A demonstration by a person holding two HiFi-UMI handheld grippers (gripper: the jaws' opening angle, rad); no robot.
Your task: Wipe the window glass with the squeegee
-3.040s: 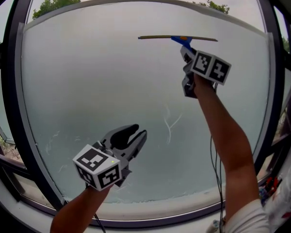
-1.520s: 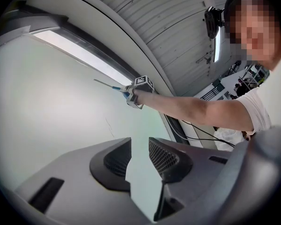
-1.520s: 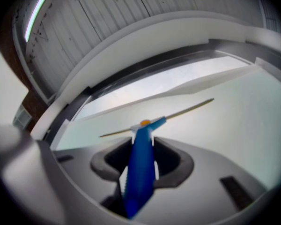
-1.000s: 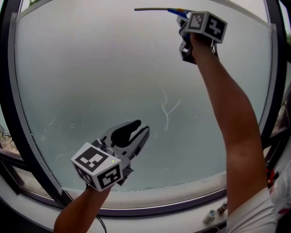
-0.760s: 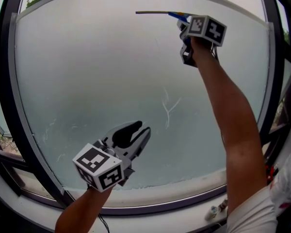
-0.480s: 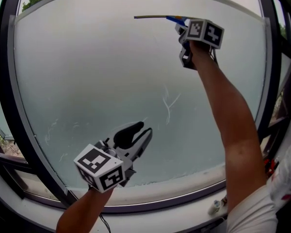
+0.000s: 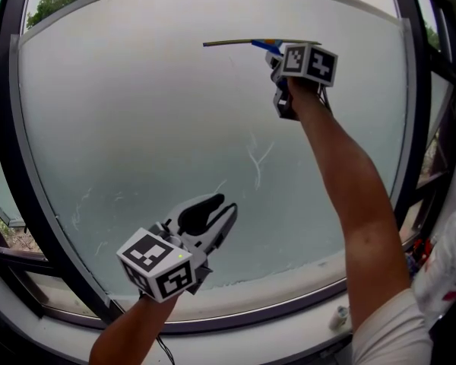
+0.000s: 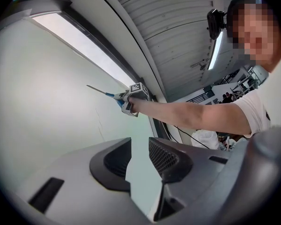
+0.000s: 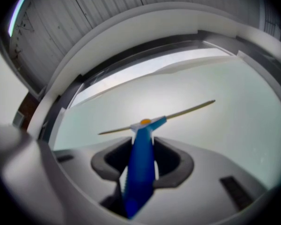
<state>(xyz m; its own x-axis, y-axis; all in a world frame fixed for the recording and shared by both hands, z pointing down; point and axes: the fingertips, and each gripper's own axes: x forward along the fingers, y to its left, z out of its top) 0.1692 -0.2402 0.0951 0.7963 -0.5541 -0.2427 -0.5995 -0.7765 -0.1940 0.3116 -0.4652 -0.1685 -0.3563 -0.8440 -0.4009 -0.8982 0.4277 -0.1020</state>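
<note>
The squeegee [image 7: 235,43] has a blue handle [image 9: 141,170] and a long thin blade [image 9: 178,112] that lies level against the frosted window glass [image 7: 137,128], high and right of the middle. My right gripper [image 7: 276,56] is shut on the blue handle, with the raised arm stretched up to it. My left gripper [image 7: 219,213] hangs low at the left in front of the glass, its jaws open with nothing between them. From the left gripper view the squeegee [image 8: 103,93] and the right gripper [image 8: 122,99] show far up the pane.
A dark window frame [image 7: 11,166] rings the pane, with a white sill [image 7: 289,318] below. A thin white streak [image 7: 254,158] marks the glass near its middle. A cable [image 7: 161,348] hangs under the left arm. Small items [image 7: 418,253] sit by the right frame.
The right gripper has drawn the squeegee down the glass from near the top edge. The left gripper has shifted slightly, staying open.
</note>
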